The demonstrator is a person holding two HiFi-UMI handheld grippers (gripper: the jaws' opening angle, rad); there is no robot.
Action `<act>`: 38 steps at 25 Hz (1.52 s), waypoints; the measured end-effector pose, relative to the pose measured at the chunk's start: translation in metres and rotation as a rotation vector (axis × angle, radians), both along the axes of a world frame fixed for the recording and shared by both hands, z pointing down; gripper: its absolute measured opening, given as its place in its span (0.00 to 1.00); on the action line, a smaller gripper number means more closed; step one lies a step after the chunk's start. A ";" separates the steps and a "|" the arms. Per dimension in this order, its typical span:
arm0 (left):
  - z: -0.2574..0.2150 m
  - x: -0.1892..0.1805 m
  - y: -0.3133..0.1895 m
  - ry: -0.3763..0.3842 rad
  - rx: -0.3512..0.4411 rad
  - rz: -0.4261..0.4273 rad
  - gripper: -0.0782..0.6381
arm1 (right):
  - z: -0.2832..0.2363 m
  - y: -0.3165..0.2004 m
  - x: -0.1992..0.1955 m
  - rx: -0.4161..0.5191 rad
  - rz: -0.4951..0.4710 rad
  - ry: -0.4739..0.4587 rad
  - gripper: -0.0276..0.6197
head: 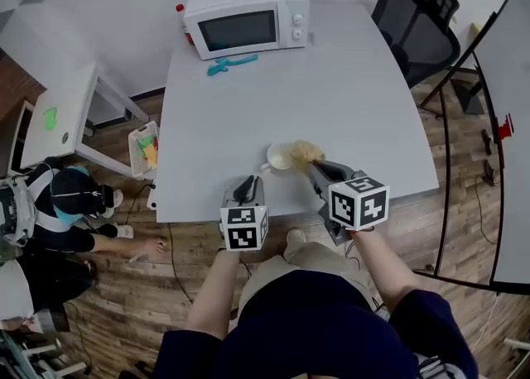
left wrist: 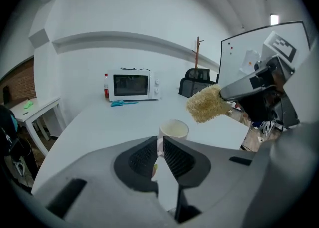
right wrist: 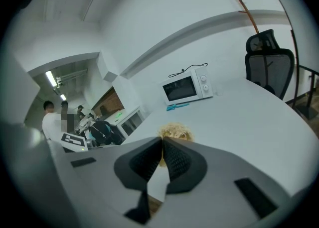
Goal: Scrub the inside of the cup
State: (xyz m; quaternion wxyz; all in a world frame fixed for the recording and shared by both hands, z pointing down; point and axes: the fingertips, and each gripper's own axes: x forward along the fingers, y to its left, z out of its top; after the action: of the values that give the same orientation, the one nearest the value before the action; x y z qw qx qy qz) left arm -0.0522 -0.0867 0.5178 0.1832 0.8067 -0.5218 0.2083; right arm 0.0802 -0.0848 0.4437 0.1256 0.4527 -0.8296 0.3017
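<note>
Cup (head: 279, 156) stands upright on the tabletop (head: 348, 96), mouth upward, just ahead of both tongs and between them. Its long axis is vertical, so I judge that the entry must come from above, straight down.

Right tongs (head: 318, 169) are pressed together on a straw-coloured fibrous scrubber (head: 307, 151), which sticks out past their tips. The scrubber hangs in the air a little higher than the rim, on the right tongs' side of the cup, not yet inside. So the cup lies ahead of the right tongs, slightly to their left and lower.

Left tongs (head: 246, 184) point at the cup's near-left side, just short of it. Their jaws leave only a narrow slit, and I see nothing gripped there. The right hand seems the nearer one for scrubbing.

Far beyond both tongs, a microwave (head: 246, 17) sits at the tabletop's back edge.
</note>
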 end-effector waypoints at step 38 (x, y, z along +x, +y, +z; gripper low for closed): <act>-0.055 -0.024 0.111 0.124 0.028 0.021 0.13 | -0.021 0.139 -0.019 0.137 0.155 -0.007 0.09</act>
State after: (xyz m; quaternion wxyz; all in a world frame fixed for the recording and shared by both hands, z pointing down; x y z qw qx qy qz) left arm -0.0765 0.0246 0.4627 0.2017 0.8258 -0.5040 0.1526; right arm 0.0616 0.0538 0.4228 0.0676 0.5219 -0.8112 0.2549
